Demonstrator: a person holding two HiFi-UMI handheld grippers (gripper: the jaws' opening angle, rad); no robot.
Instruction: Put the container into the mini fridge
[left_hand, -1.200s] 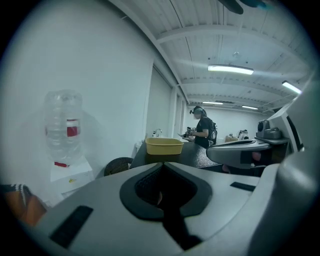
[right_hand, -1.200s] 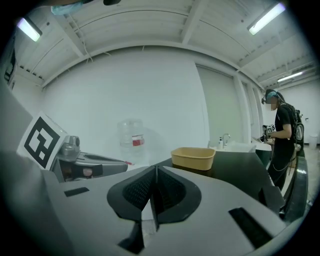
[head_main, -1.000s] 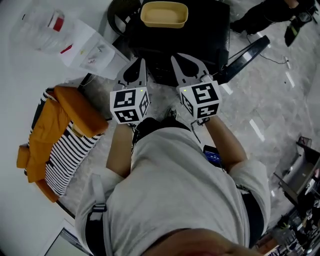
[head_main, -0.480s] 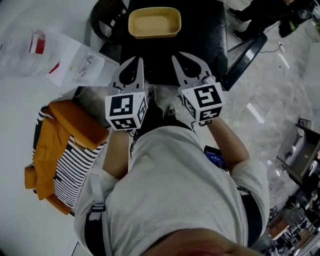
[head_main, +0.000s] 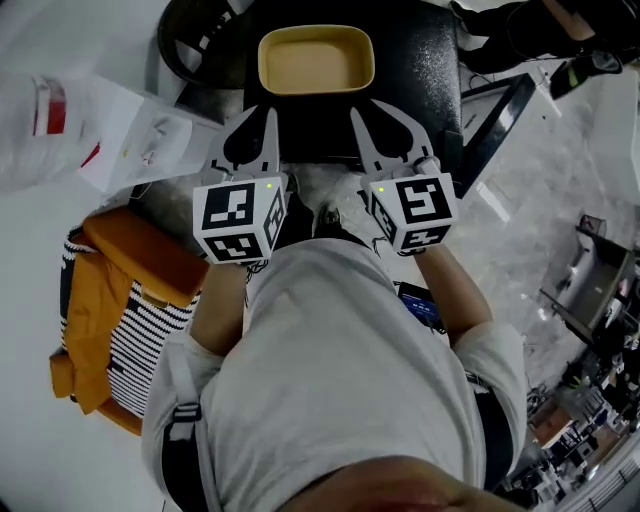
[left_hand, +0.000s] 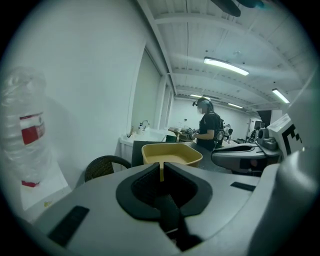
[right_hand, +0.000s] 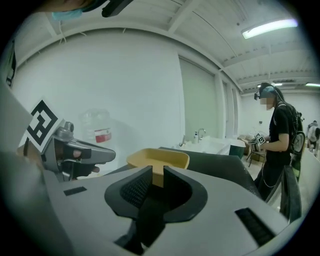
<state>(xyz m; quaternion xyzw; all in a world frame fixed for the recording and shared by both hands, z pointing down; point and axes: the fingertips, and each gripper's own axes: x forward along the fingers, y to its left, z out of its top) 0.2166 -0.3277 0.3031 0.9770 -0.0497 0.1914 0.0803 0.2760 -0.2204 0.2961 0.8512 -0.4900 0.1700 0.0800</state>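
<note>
Container (head_main: 316, 60): yellow, shallow, empty as far as seen; set on top of the black mini fridge (head_main: 425, 85), toward its far edge. Not yet gripped. Step judged as the approach before pickup.

Left of the fridge, a clear water bottle (head_main: 40, 110) is noted; its red label (head_main: 52, 104) cannot be read.

Left gripper (head_main: 268, 115): held over the fridge's near edge, jaws closed together, nothing between them, short of the container.

Right gripper (head_main: 362, 108): held beside it over the same edge; jaws have just been opening, a narrow gap is seen, nothing is clamped.

Black-and-white square markers are carried on both cubes; no other writing is legible.

Next move, as judged: jaws to be parted wider, the near rim taken, the container lifted off. Whether the fridge door is open cannot be told.
</note>
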